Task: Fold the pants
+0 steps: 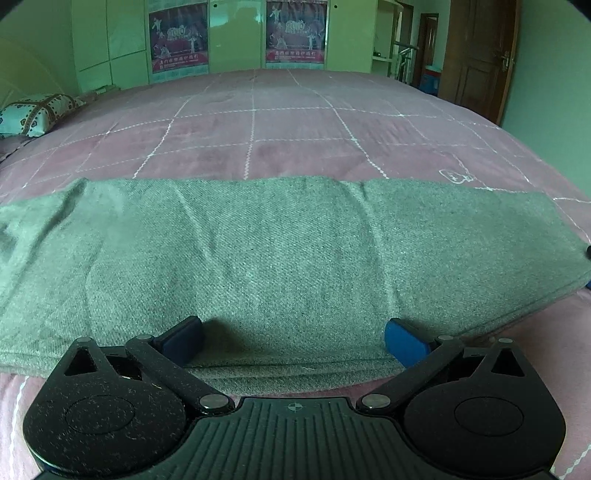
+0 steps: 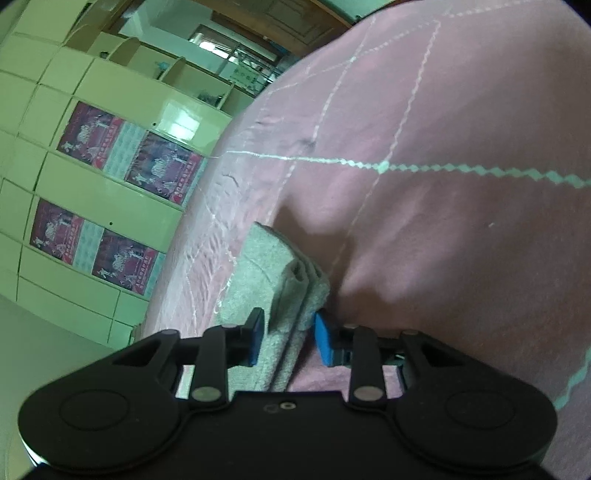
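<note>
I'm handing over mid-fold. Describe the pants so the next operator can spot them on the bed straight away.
Start at the big pink quilted bedspread with white stitched squares. Along its near edge lies a long band of grey-green woven fabric, the folded pants, lying flat in stacked layers. It is the only plain, unstitched cloth there, unlike the patterned pillow at the far left.

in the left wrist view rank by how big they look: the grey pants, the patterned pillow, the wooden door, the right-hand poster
1. grey pants, largest, though nearest the camera
2. wooden door
3. patterned pillow and right-hand poster: look about alike, so no ranking between them
</note>
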Motion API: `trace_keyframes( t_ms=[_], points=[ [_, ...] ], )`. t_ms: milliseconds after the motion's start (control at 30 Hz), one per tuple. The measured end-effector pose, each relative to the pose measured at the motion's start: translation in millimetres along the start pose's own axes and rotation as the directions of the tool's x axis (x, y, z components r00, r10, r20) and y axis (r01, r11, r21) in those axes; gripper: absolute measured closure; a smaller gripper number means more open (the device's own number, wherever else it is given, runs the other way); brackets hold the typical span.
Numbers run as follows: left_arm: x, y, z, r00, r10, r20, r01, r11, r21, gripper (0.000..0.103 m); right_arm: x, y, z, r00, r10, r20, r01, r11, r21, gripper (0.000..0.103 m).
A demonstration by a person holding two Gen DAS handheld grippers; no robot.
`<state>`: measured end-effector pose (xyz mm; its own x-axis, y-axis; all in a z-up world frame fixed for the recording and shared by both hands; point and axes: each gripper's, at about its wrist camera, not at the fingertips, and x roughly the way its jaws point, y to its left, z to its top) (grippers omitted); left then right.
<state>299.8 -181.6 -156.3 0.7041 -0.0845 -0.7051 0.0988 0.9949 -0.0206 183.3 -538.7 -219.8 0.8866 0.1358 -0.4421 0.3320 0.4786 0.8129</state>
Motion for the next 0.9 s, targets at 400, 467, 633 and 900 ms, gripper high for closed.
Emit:
trace_keyframes(
  t_ms=[400,467,633,900],
  points=[
    [-40,91,6,0.995,0.063,0.078,-0.060,0.997,-0.046,0.000,2,91,-19,0.999,-0.014,0.034,0.022,0.968,-0.249,0.098],
    [-58,144,3,0.985,0.136,0.105,-0.128,0.988,-0.084,0.000,5,125,-35,0.999,0.034,0.018,-0.027,0.954,-0.300,0.098],
    [-106,285,-16,0.944,0.309,0.115,-0.269,0.923,-0.274,0.000,22,218,-111,0.989,0.139,-0.054,-0.148,0.887,-0.438,0.098],
    [-130,377,-70,0.933,0.358,0.047,-0.311,0.863,-0.398,0.000,75,292,-317,0.900,0.119,-0.419,-0.389,0.649,-0.654,0.074]
  ],
)
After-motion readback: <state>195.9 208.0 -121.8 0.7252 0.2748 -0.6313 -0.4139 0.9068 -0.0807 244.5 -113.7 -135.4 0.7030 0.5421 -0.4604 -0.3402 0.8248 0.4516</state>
